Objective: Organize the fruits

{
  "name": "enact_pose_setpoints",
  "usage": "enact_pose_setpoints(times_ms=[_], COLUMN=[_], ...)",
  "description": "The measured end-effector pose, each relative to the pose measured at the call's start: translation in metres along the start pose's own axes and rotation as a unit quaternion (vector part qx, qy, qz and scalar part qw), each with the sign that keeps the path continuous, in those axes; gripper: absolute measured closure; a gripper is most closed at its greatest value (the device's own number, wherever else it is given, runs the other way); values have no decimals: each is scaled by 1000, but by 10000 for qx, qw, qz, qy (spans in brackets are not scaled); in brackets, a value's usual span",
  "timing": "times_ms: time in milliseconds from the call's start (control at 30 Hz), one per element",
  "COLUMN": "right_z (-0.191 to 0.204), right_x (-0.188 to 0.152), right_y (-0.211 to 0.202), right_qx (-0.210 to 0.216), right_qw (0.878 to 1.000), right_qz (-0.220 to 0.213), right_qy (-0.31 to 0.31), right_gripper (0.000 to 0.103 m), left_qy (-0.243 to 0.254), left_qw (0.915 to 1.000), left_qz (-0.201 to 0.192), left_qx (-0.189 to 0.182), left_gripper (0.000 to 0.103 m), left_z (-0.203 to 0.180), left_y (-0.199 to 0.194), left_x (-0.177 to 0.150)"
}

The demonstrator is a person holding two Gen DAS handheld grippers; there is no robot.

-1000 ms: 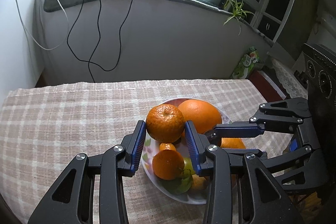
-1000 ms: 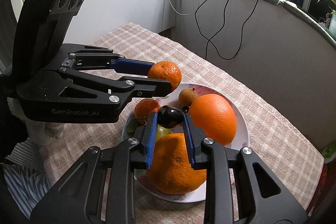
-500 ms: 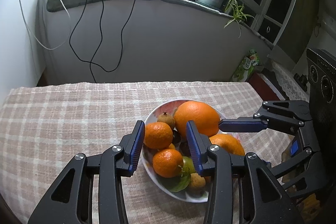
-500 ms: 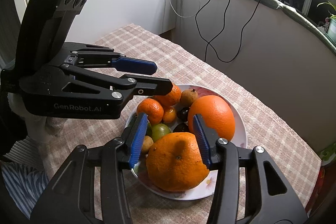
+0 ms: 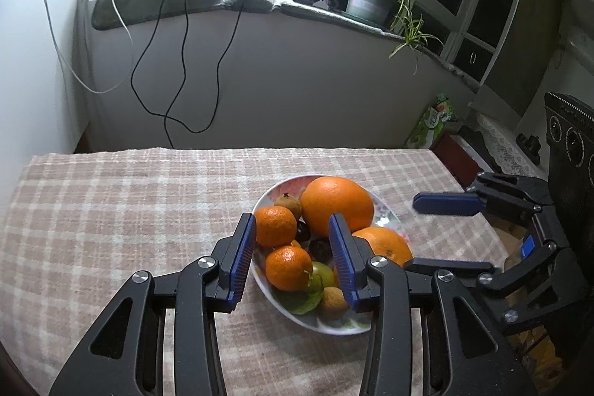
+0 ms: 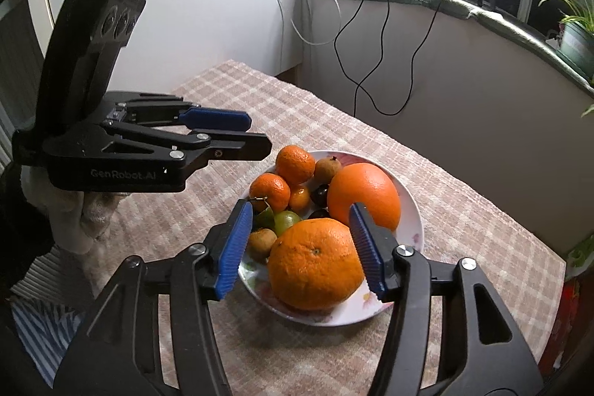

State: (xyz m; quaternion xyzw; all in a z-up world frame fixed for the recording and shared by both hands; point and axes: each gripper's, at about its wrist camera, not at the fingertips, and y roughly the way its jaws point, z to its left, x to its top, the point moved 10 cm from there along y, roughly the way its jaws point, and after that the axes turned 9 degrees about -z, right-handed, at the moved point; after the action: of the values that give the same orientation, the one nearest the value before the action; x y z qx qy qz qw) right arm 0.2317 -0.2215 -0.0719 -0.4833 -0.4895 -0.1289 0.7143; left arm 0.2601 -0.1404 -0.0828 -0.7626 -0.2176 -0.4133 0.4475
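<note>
A white plate (image 5: 326, 327) heaped with fruit sits on the checked cloth of the tabletop (image 5: 122, 210), toward its right edge as the left wrist camera sees it. On the plate lie a large orange (image 5: 336, 205) at the far side, a second large orange (image 6: 315, 264) at the side nearest the right wrist camera, two mandarins (image 6: 295, 164) (image 6: 270, 192), a smaller orange fruit between them, brown round fruits (image 6: 327, 169), dark fruits (image 6: 320, 193) and green fruits (image 6: 286, 219) in the middle.

The left gripper (image 5: 293, 260) hangs over the plate's near-left rim with its jaws spread wide and nothing between them; its blue pads frame the mandarins without touching them. The right gripper (image 6: 304, 245) is likewise spread wide, its pads on either side of the nearer large orange but apart from it, holding nothing.

Much of the pile is hard to read: the dark fruits are mostly buried between the oranges, the green ones are partly masked by a leaf and by the left gripper's finger, and the plate's pattern shows only in slivers at the rim. In the left wrist view the nearer large orange is half hidden behind the gripper's right finger. The tabletop's near edge is cut off in both views by the gripper bodies.
</note>
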Motion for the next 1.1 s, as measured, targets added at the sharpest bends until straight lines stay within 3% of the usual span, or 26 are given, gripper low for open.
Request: enact_pose_setpoints(times_ms=[367, 533, 800, 1100], right_z=[1, -2, -3, -9], right_x=[-2, -6, -17, -29], right_y=[-31, -45, -64, -88], right_qx=[-190, -388, -934, -1903], right_qw=[9986, 9963, 9909, 9736], right_qz=[-328, -473, -615, -806], right_qy=[373, 611, 753, 969], right_gripper=[23, 15, 4, 0], left_qy=[220, 352, 522, 542], left_qw=[9994, 9981, 9951, 9927], left_qz=[-232, -435, -701, -717], left_qx=[138, 253, 453, 799], left_gripper=[57, 43, 27, 22], left_z=[-12, -18, -28, -27], left_y=[-34, -55, -84, -100], left_x=[-4, -4, -8, -20])
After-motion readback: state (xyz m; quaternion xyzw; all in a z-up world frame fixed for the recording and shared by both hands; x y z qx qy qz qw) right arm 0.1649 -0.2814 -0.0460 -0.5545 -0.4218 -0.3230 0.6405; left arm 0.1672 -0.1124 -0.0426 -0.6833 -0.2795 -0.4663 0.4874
